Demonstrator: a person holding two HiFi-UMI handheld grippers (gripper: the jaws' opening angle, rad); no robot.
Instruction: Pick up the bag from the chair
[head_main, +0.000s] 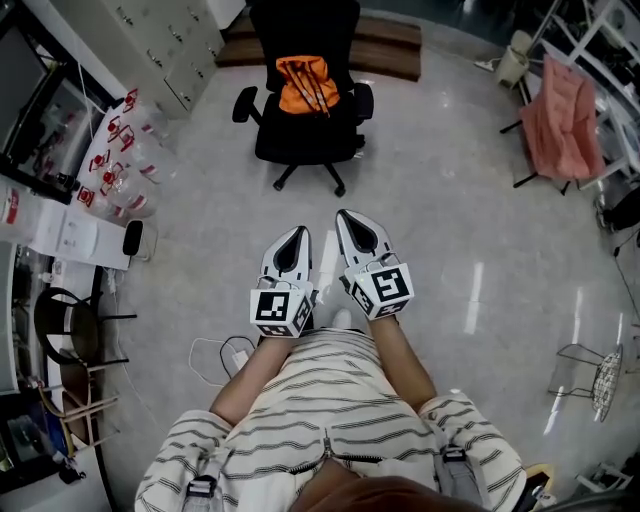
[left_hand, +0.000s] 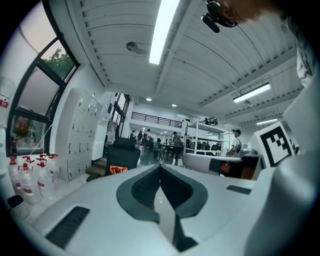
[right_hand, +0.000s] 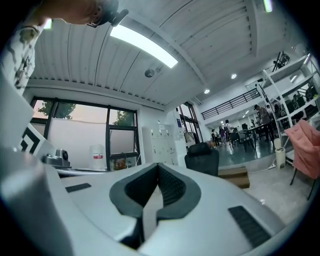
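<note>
An orange bag (head_main: 306, 84) lies on the seat of a black office chair (head_main: 305, 135) at the top of the head view. The left gripper view shows the same bag (left_hand: 118, 169) small and far off on that chair (left_hand: 123, 154). Both grippers are held side by side close to my body, well short of the chair. My left gripper (head_main: 296, 236) is shut with nothing in it. My right gripper (head_main: 350, 218) is shut and empty too. The right gripper view shows the chair (right_hand: 202, 160) from afar; the bag is hidden there.
Several clear bottles with red labels (head_main: 122, 160) stand on the floor at left beside a white counter (head_main: 70, 236). A pink cloth hangs over a frame (head_main: 563, 118) at upper right. A low wooden platform (head_main: 385, 45) lies behind the chair. White cable (head_main: 215, 357) trails near my feet.
</note>
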